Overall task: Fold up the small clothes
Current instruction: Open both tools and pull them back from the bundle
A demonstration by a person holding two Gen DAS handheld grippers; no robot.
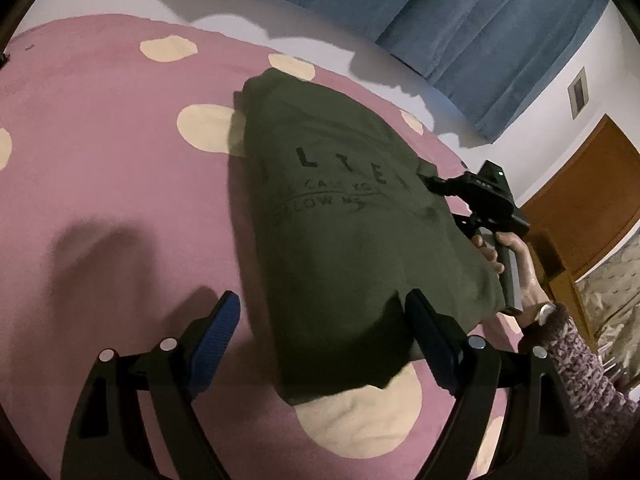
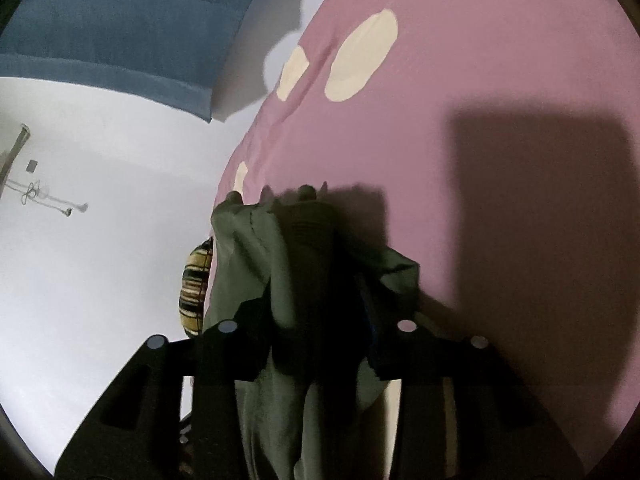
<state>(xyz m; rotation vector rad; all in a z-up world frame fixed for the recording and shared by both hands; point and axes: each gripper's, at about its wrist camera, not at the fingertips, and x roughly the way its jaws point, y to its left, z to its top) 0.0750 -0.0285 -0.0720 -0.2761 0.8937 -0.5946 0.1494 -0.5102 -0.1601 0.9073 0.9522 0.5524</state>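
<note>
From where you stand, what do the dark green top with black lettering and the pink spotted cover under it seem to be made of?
The dark green top with black lettering looks like soft matte knit, perhaps cotton: it drapes and bunches. The pink spotted cover looks like thicker, slightly fuzzy matte cloth, perhaps fleece.

Dim indoor light casts hard, dark shadows across the pink bedspread, with motion blur and curved fisheye edges.

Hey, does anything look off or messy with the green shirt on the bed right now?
The green shirt isn't lying flat: the right gripper has a bunched, crumpled wad of it between its fingers, and one side is lifted off the pink spotted bedcover. The left gripper stands open at the shirt's near edge. No damage or stains visible.
</note>
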